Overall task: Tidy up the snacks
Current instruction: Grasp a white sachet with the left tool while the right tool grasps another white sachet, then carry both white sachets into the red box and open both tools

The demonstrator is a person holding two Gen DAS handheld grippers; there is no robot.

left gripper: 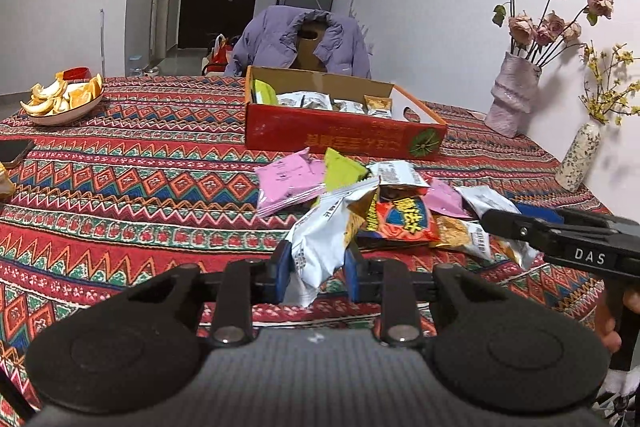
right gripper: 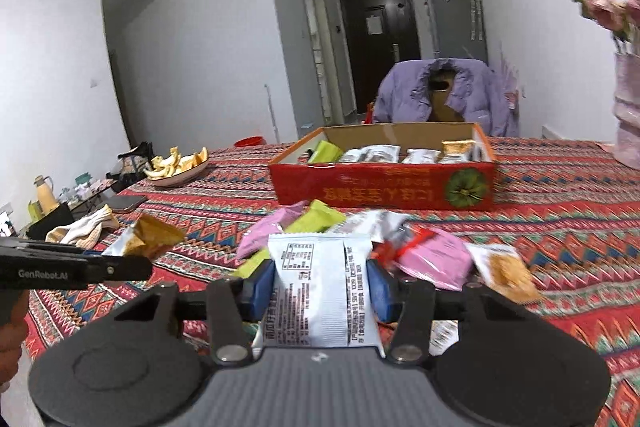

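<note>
Patterned tabletop (left gripper: 140,163): left hand-held gripper (left gripper: 318,267) and right hand-held gripper (right gripper: 320,287) each clamp a white packet (left gripper: 320,247) (right gripper: 316,291); red box (right gripper: 384,183) lies straight ahead.

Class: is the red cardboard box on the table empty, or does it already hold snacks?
Partly filled: the red box holds a row of packets inside.
</note>
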